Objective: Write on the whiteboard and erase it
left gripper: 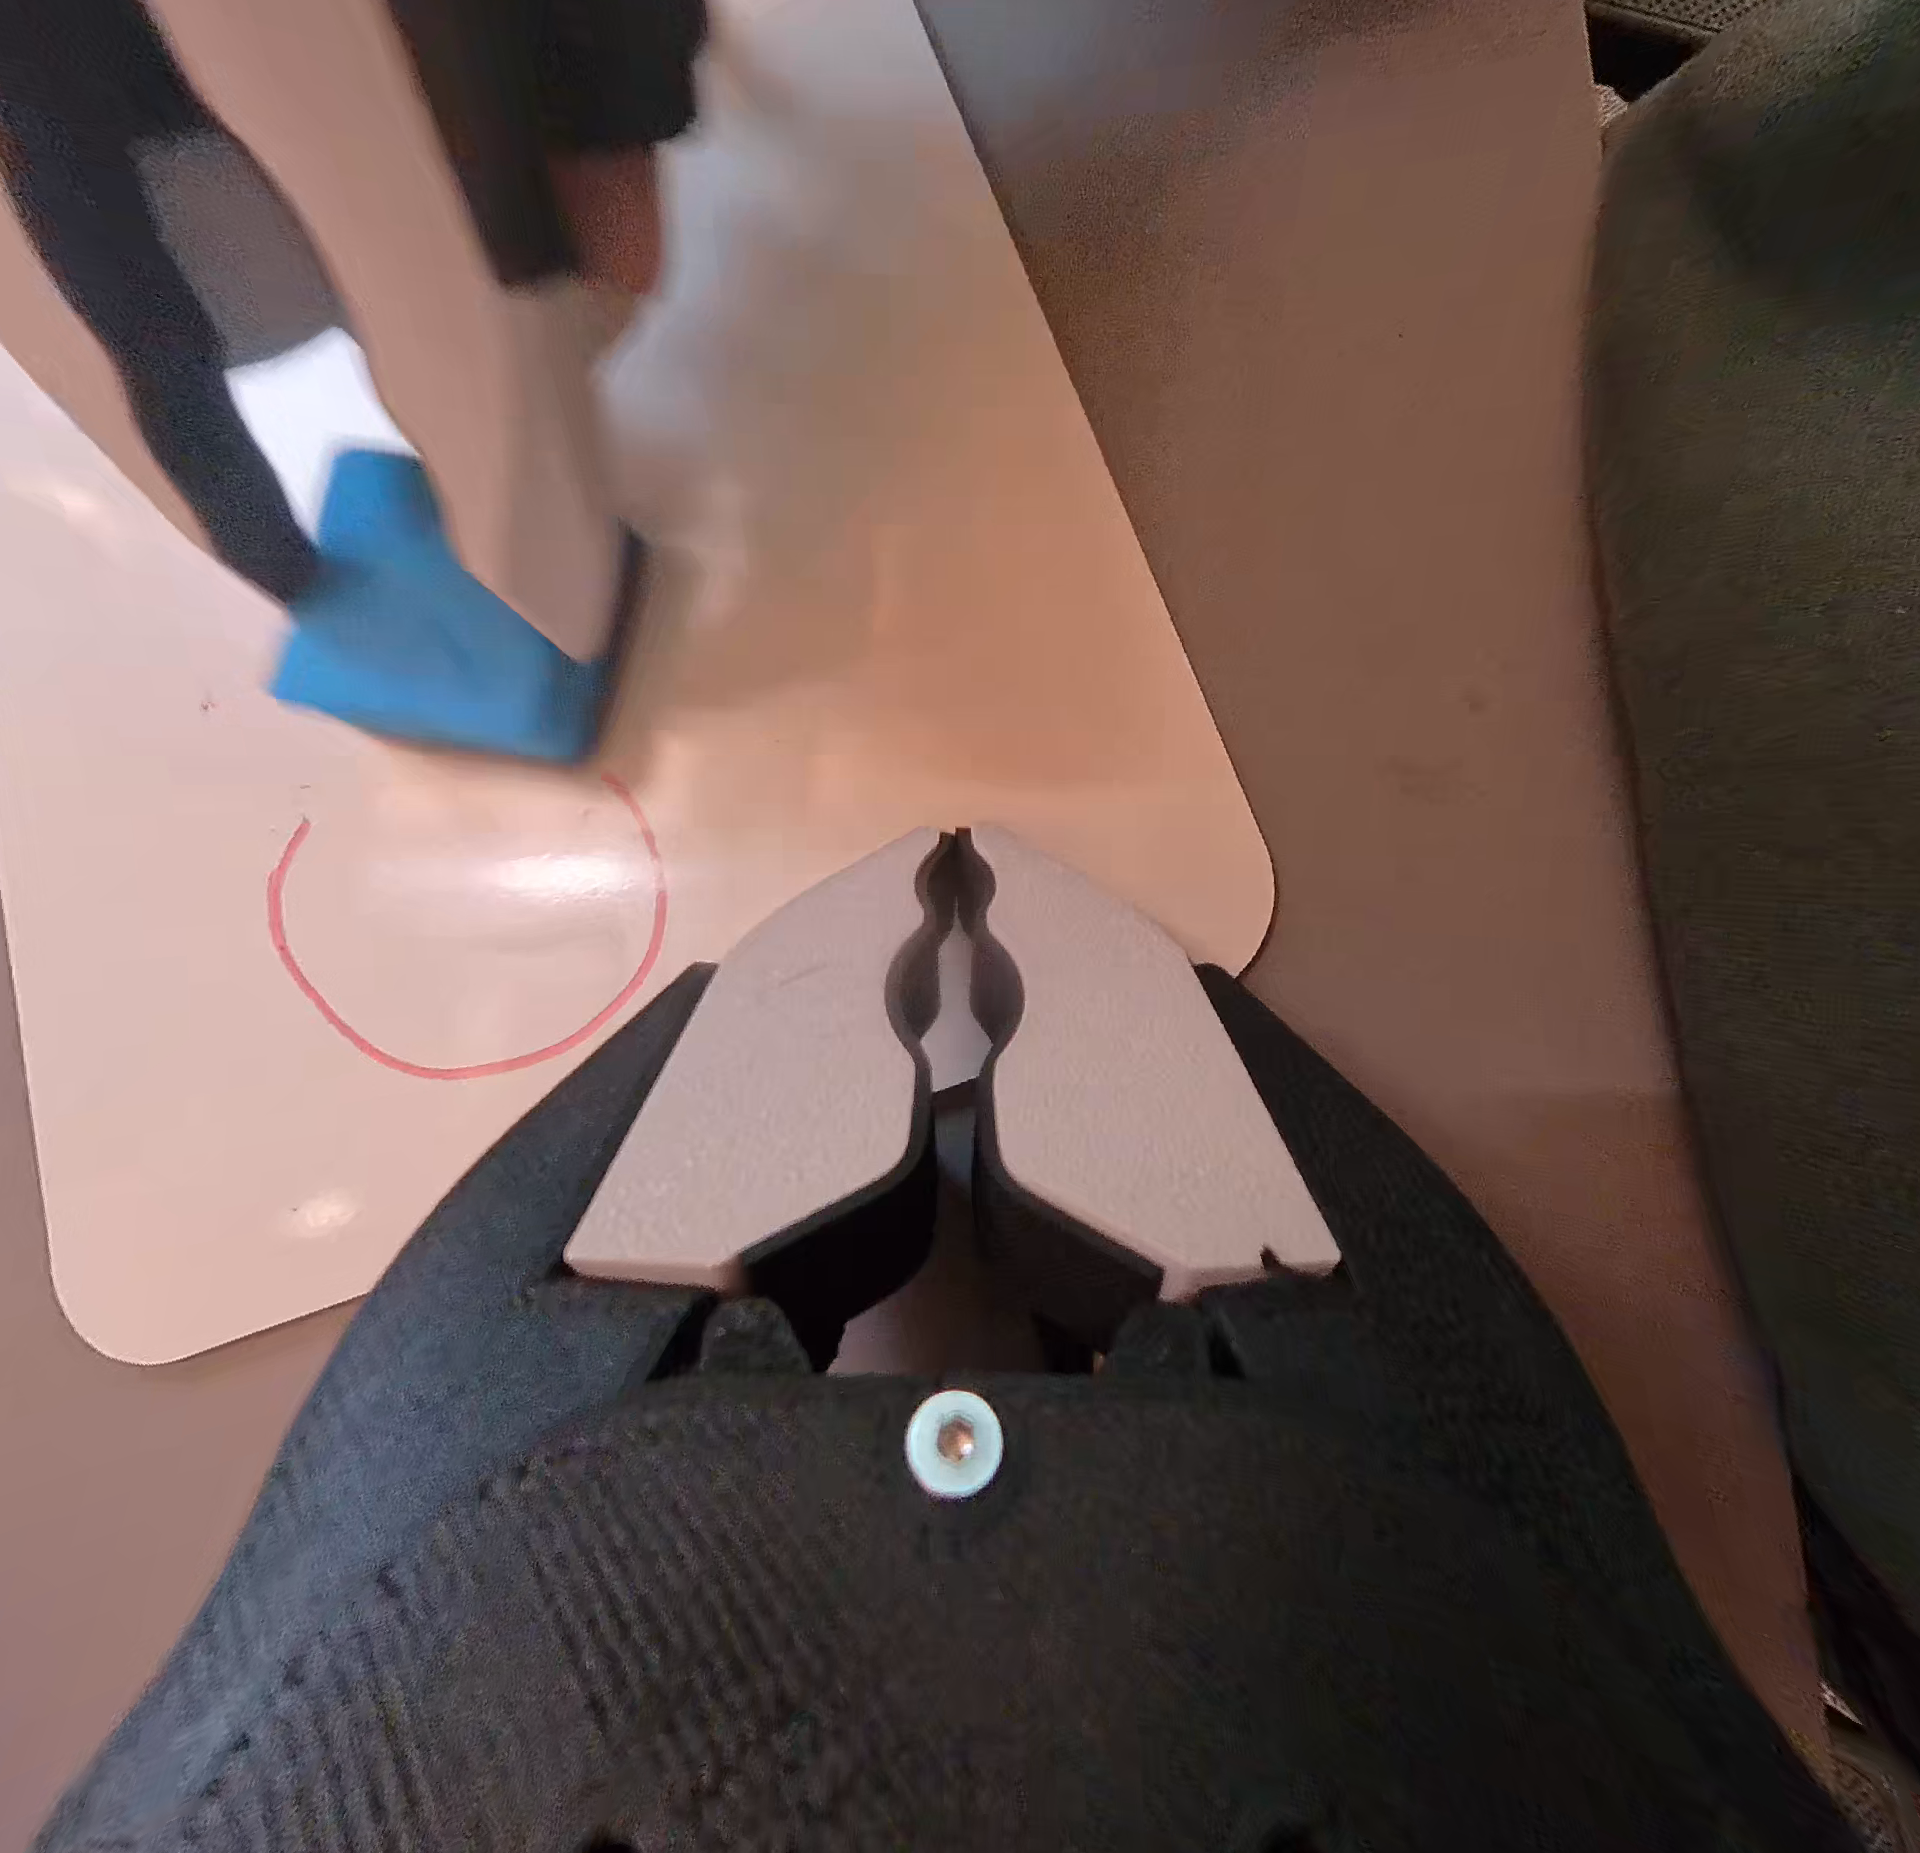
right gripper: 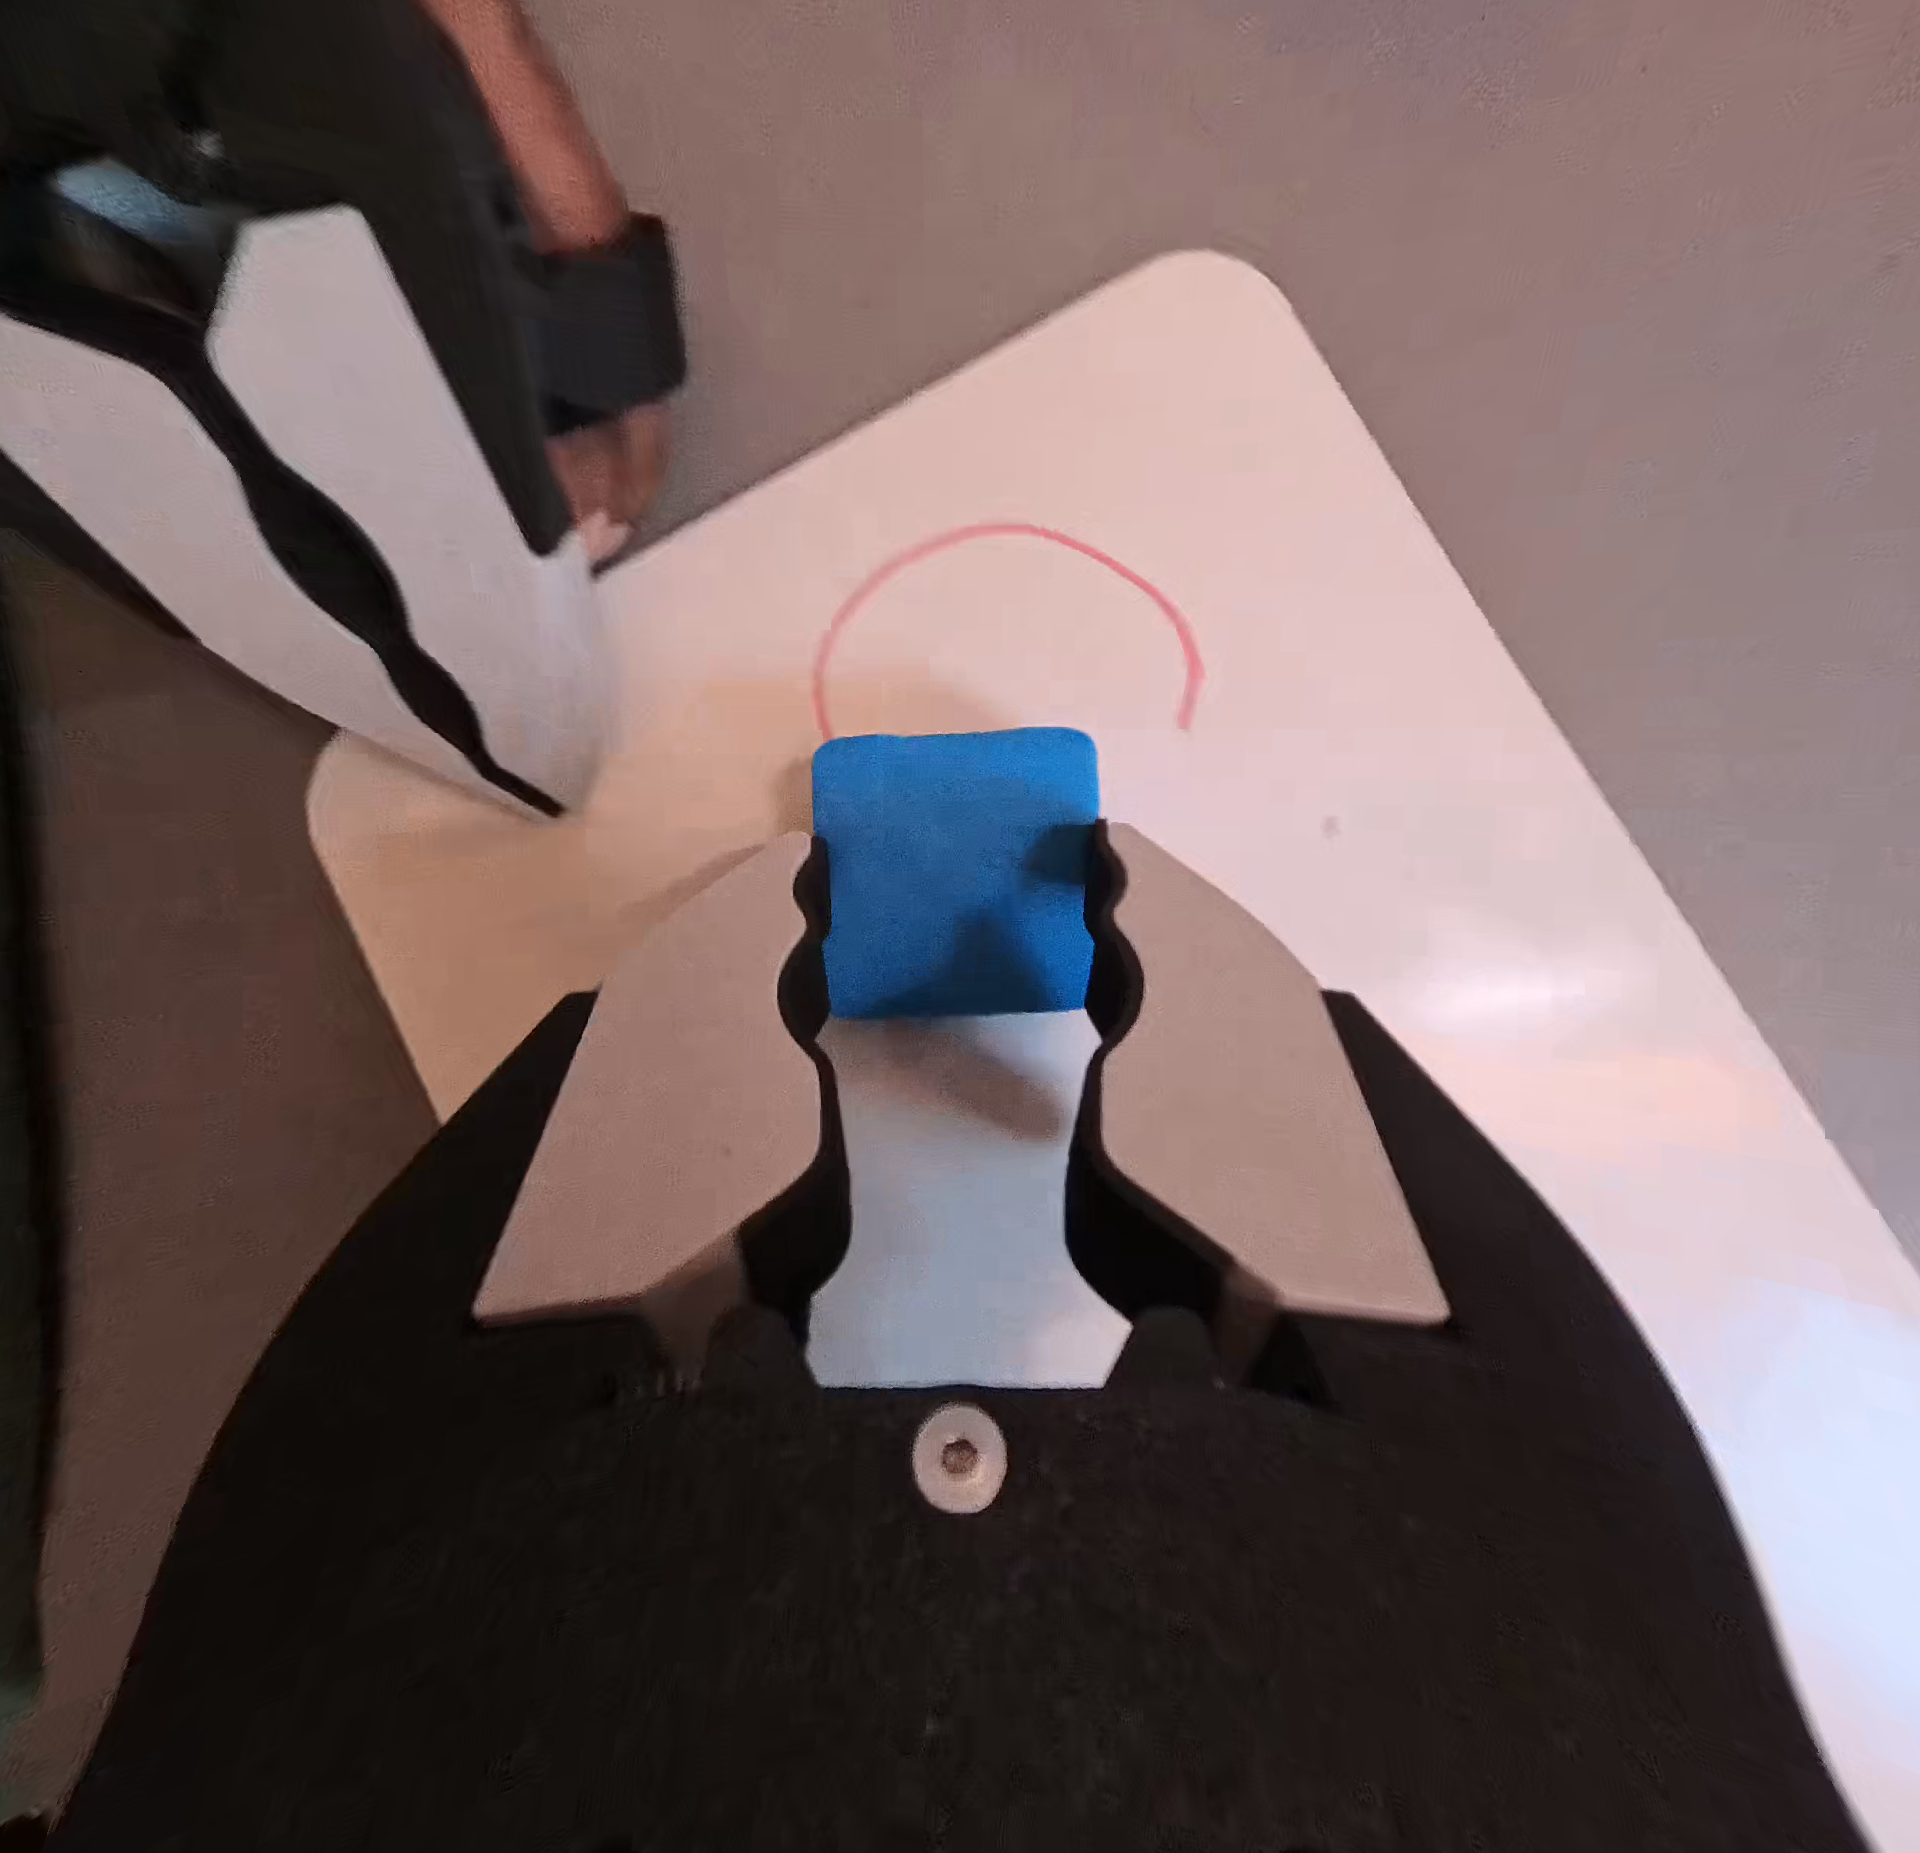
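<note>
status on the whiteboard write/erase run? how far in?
Done: writing; a red curve is on the whiteboard, and its open side suggests part is already wiped. In hand: the right gripper is shut on the blue eraser, right at the curve's gap. The left gripper is shut and empty at the board's corner. Left: wiping off the remaining arc.
</note>
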A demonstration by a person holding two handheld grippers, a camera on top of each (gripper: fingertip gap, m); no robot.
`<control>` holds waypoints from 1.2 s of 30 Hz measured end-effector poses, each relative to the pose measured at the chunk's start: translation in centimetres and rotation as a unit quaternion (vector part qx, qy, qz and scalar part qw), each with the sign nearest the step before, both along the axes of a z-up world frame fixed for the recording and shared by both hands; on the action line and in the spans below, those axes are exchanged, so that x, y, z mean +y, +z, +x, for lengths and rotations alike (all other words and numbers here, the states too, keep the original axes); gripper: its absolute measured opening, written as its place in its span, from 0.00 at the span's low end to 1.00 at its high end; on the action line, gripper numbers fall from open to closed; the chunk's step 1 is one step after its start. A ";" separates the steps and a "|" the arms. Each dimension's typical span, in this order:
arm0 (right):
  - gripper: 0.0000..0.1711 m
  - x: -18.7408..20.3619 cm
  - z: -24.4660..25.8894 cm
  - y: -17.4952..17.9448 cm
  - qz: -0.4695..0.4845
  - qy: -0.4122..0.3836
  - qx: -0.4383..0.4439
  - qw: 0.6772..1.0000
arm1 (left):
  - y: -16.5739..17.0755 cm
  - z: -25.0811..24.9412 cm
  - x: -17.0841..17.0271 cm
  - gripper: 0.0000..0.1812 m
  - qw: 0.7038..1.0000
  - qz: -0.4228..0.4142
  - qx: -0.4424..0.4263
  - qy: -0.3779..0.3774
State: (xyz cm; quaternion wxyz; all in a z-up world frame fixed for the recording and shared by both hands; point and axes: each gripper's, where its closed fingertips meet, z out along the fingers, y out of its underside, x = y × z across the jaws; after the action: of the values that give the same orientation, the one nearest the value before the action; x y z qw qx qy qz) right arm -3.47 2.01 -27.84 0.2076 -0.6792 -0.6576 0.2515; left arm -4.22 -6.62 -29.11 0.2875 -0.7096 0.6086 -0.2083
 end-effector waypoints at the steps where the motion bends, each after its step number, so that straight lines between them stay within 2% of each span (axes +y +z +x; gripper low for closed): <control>1: 0.28 -1.0 -1.1 0.0 0.003 0.019 0.005 1.000 | 0.0 0.0 0.0 0.00 1.000 0.001 0.000 0.000; 3: 0.28 0.1 -2.9 0.0 0.016 0.019 0.015 1.000 | 0.0 0.0 0.0 0.00 1.000 0.001 0.001 0.001; 6: 0.28 5.4 -1.8 0.0 0.018 -0.047 0.016 0.999 | 0.0 0.0 0.0 0.00 1.000 0.005 0.002 0.003; 8: 0.28 4.1 -0.4 0.0 0.017 -0.022 -0.002 1.000 | 0.0 -0.1 0.1 0.00 1.000 0.007 0.003 0.005; 11: 0.28 -2.4 -1.8 0.0 0.009 0.069 0.000 0.998 | 0.0 -0.2 0.2 0.00 1.000 0.001 0.000 0.005; 12: 0.28 -3.4 -2.9 0.0 0.021 0.085 0.005 0.996 | 0.0 -0.2 0.2 0.00 1.000 0.000 0.000 0.005; 13: 0.28 -3.1 -3.9 0.0 0.026 0.083 0.013 0.996 | 0.0 -0.2 0.1 0.00 1.000 0.000 0.000 0.004; 15: 0.28 1.0 -5.0 0.0 0.029 0.025 0.035 0.999 | 0.0 -0.1 0.0 0.00 1.000 0.002 0.002 0.002; 17: 0.28 4.4 -3.8 0.0 0.026 -0.011 0.027 0.999 | 0.0 -0.1 0.0 0.00 1.000 0.006 0.003 0.004; 18: 0.28 4.2 -2.9 0.0 0.026 -0.004 0.016 1.000 | 0.0 -0.2 0.0 0.00 1.000 0.006 0.004 0.004; 20: 0.28 0.4 -2.4 0.0 0.014 0.051 0.007 0.999 | 0.0 -0.3 0.0 0.00 1.000 0.006 0.005 0.004; 22: 0.28 -3.0 -3.8 0.0 0.026 0.100 0.001 0.995 | 0.0 -0.3 0.0 0.00 1.000 0.000 0.002 0.003; 23: 0.28 -3.2 -5.0 0.0 0.033 0.107 0.003 0.994 | 0.0 -0.2 -0.1 0.00 1.000 -0.003 0.001 0.002; 25: 0.28 -0.2 -6.7 0.0 0.024 0.063 0.026 0.997 | 0.0 0.0 -0.2 0.00 1.000 -0.001 0.002 -0.001; 27: 0.28 3.2 -5.8 0.0 0.020 0.019 0.022 0.999 | 0.0 0.0 -0.3 0.00 1.000 0.003 0.003 0.000; 29: 0.28 2.0 -4.1 0.0 0.014 0.040 0.009 0.999 | 0.0 -0.1 -0.2 0.00 1.000 0.000 0.003 0.003; 32: 0.28 -3.7 -4.3 0.0 0.016 0.128 0.002 0.992 | 0.0 -0.2 -0.2 0.00 1.000 -0.005 0.001 0.000; 34: 0.28 -2.6 -6.2 0.0 0.022 0.115 0.009 0.993 | 0.0 0.0 -0.4 0.00 1.000 -0.011 -0.002 -0.004; 36: 0.28 1.8 -7.2 0.0 0.017 0.051 0.033 0.998 | 0.0 0.1 -0.4 0.00 1.000 -0.006 0.000 -0.004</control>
State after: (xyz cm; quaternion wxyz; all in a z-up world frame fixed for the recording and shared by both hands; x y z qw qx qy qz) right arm -10.66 3.77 -27.86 0.2276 -0.6327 -0.6882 0.2726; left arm -4.14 -7.03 -29.09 0.2830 -0.7089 0.6099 -0.2129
